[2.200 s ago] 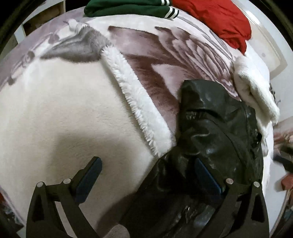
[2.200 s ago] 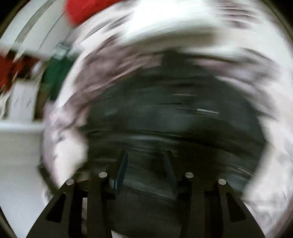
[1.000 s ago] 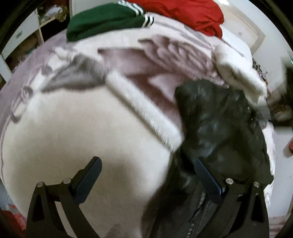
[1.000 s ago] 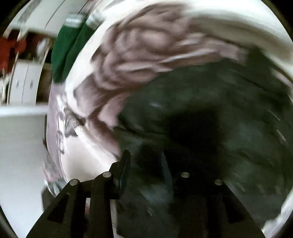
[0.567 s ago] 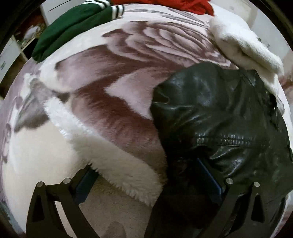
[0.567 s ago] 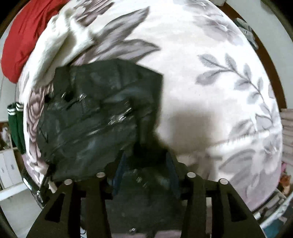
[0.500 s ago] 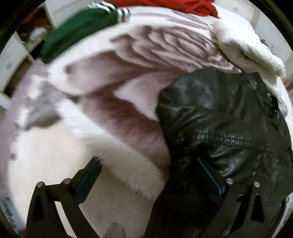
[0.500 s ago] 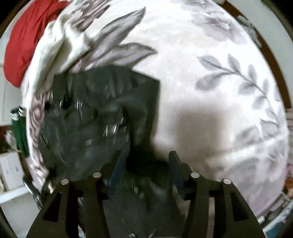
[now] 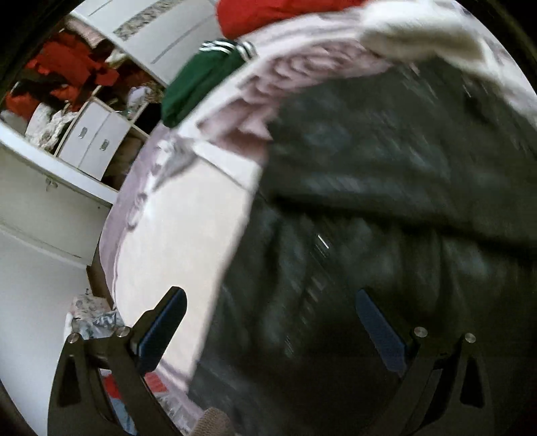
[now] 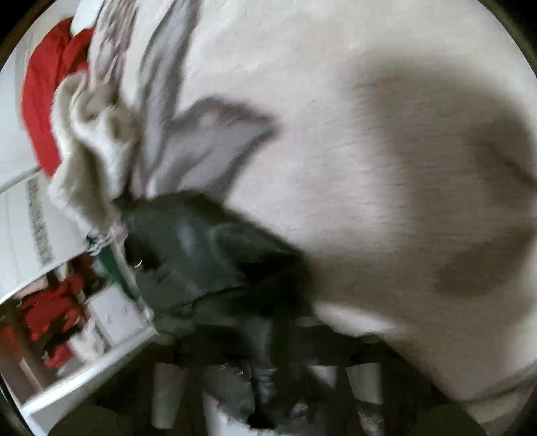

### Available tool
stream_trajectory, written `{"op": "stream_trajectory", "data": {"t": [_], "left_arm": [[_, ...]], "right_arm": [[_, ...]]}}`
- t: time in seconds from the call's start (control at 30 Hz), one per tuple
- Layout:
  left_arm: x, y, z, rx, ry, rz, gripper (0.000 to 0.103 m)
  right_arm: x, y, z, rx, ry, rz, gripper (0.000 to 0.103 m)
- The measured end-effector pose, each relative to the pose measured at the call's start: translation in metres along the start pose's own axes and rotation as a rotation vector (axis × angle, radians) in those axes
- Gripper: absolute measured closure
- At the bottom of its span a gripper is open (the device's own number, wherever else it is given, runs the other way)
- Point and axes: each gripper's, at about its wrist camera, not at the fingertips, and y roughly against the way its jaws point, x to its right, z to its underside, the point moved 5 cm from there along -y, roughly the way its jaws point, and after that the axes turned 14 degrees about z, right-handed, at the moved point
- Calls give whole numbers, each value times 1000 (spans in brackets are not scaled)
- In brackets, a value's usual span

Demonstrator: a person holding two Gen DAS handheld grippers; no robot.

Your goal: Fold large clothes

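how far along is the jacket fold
Early. The black jacket lies bunched on the blanket, no neat fold showing. In hand: the right gripper is shut on a jacket edge; the left gripper is open over it. Left: fold and flatten.

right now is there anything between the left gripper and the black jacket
Nothing visible. The left gripper is open right over the black jacket, with leather already between its fingers. The green top and red cloth lie farther up the blanket, clear of it.
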Motion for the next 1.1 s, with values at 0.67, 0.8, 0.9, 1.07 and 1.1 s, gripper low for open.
{"op": "stream_trajectory", "data": {"t": [0.67,0.8,0.9,1.07,1.1], "left_arm": [[51,-16,47,-34,-164,-112,0],[67,10,51,-19,-202,-114,0],[94,41,61,-8,-239,-107,0],[179,80,93,-14,-337,-30,0],[195,84,100,-15,-363,-24,0]], "right_arm": [[55,-58,150,-143,218,224,80],[35,-45,160,-120,319,286,71],[32,-10,165,-47,401,375,50],[67,62,150,110,340,468,46],[80,72,148,114,299,463,46]]}}
